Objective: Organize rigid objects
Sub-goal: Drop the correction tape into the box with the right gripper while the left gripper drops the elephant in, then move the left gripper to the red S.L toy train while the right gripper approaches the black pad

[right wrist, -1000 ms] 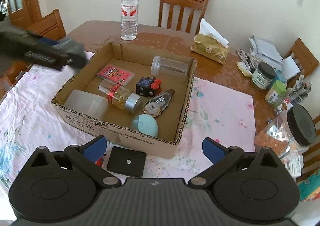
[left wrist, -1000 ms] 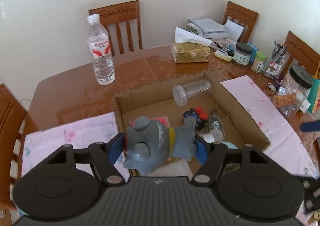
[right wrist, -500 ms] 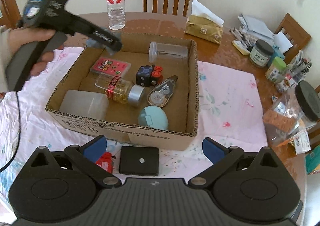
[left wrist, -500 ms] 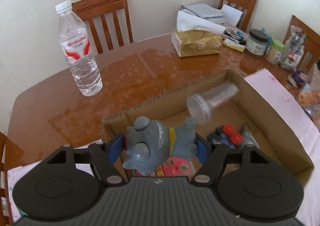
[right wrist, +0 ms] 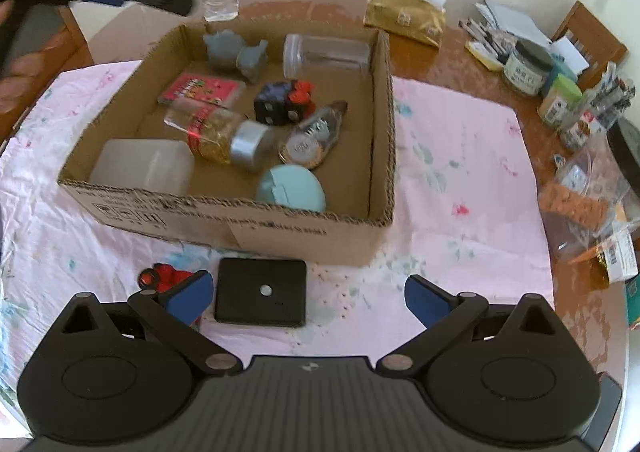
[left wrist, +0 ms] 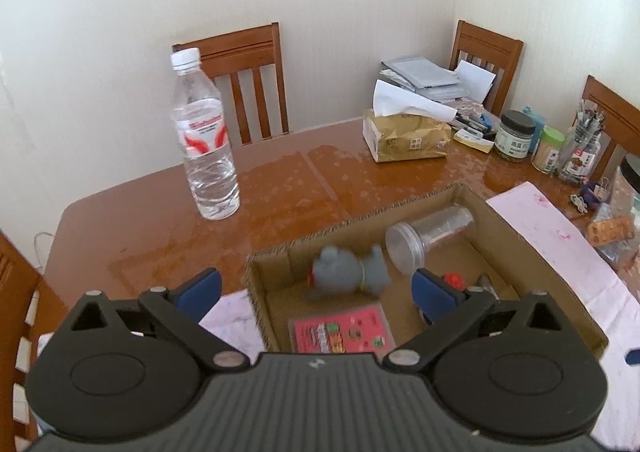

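The grey toy figure (right wrist: 236, 51) lies on its side in the far corner of the cardboard box (right wrist: 382, 123), just beside the clear plastic jar (right wrist: 326, 53) and the pink card (right wrist: 200, 88). Its outline is blurred in the left wrist view, so it may not have settled. The left hand-held gripper (left wrist: 316, 290) hangs above that corner; its jaws have just been opening and now stand wide with nothing between them. The right hand-held gripper (right wrist: 308, 298) is spread wide and empty over the flowered cloth (right wrist: 460, 155) on the desk (left wrist: 280, 187), with the black square block (right wrist: 261, 291) lying between its fingers and a small red piece (right wrist: 162, 276) close to the left one (partly hidden by it).

Risks, as judged from here: the toy could roll against the jar and shift it. Closing on the low, flat block may pinch the cloth, or catch the red piece.
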{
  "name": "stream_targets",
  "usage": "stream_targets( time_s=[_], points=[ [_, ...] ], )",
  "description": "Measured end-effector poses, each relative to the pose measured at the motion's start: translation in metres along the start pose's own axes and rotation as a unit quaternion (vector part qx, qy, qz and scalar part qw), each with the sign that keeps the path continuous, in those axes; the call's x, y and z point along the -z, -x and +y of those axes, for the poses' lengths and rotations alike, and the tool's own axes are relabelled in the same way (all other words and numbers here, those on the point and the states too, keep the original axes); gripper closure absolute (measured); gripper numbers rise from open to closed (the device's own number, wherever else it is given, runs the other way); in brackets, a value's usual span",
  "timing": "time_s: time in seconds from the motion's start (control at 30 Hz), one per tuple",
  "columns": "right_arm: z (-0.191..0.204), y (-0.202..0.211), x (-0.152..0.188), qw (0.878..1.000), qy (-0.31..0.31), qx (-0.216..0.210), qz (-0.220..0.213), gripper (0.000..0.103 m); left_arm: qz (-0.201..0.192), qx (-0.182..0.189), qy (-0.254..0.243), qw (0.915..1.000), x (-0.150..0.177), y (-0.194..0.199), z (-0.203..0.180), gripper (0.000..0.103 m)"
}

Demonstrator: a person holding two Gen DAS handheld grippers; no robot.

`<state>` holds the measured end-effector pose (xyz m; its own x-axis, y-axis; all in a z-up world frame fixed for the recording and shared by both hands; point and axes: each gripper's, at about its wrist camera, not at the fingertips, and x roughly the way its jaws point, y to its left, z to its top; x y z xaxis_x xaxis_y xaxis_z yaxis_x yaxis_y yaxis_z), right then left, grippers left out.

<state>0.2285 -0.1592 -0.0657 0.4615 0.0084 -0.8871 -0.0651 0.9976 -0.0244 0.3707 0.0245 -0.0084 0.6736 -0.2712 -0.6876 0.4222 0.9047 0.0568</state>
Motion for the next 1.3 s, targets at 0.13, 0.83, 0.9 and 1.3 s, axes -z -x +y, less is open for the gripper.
stream_targets(
  time_s=[0.13,0.83,0.9,1.3],
  points=[
    [-0.008,-0.008,0.006,1.000,-0.012,-0.007,-0.001,0.000,0.002,-0.012,0.012,0.9999,0.016,0.022,-0.001,0.002],
    [0.020,-0.065,0.023,0.999,0.033,-0.031,-0.008,0.000,0.049,-0.065,0.112,0.9904,0.119,0.085,-0.020,0.001],
    [0.023,-0.067,0.021,0.999,0.041,-0.025,-0.009,0.000,0.053,-0.062,0.111,0.9905,0.121,0.085,-0.023,0.001],
    [-0.005,-0.063,0.024,0.999,0.038,0.019,-0.004,0.000,0.078,-0.035,0.092,0.9922,0.129,0.074,-0.060,0.001]
  ],
)
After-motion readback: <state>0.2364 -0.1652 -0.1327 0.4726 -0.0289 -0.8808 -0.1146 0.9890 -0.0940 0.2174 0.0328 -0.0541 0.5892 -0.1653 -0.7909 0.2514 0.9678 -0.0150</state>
